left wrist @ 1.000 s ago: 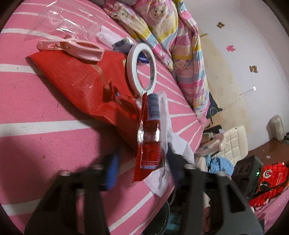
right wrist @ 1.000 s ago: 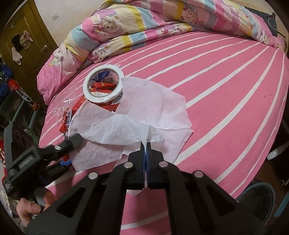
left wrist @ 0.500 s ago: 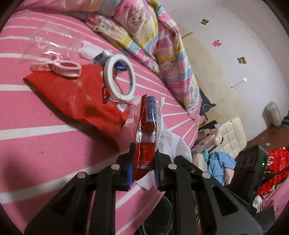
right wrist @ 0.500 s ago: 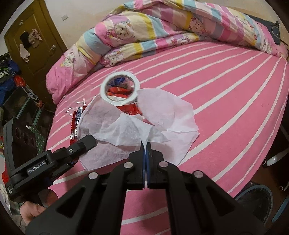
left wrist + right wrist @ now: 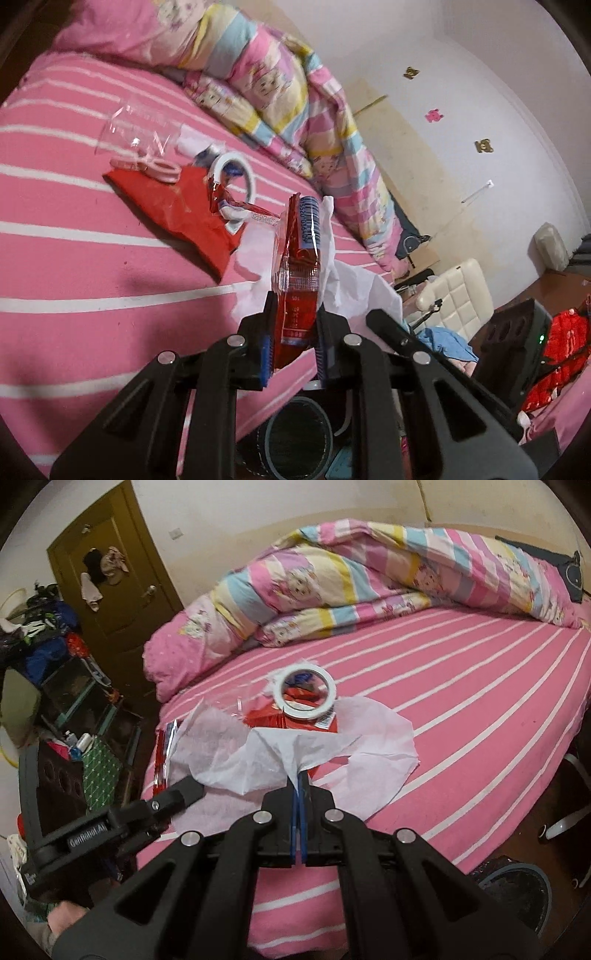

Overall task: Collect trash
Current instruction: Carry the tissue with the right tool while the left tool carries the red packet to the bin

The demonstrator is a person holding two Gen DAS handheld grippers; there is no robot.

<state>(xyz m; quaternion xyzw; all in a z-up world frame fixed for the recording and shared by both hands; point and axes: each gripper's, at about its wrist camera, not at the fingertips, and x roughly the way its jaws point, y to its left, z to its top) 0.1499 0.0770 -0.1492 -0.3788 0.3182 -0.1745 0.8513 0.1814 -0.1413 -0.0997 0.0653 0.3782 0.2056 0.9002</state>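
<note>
My left gripper (image 5: 293, 317) is shut on a red snack wrapper (image 5: 299, 266) with a barcode and holds it up above the pink striped bed (image 5: 74, 280). My right gripper (image 5: 300, 775) is shut on a white tissue sheet (image 5: 258, 760), lifting its middle while its edges drape on the bed. The tissue also shows in the left wrist view (image 5: 354, 280). The left gripper shows in the right wrist view (image 5: 177, 797) at the tissue's left edge. A red bag (image 5: 170, 206), a white tape roll (image 5: 236, 177) and a clear plastic wrapper (image 5: 136, 125) lie beyond.
A pink clip (image 5: 147, 168) lies on the red bag. A rolled striped quilt (image 5: 369, 579) lines the far side of the bed. A dark round bin (image 5: 299, 439) stands below the bed edge; it also shows in the right wrist view (image 5: 517, 890). Clutter and a door (image 5: 110, 572) stand at the left.
My left gripper closed on the red snack wrapper and lifted it off the bed. My right gripper pulled the tissue up and back, so the tape roll and red bag are further off.
</note>
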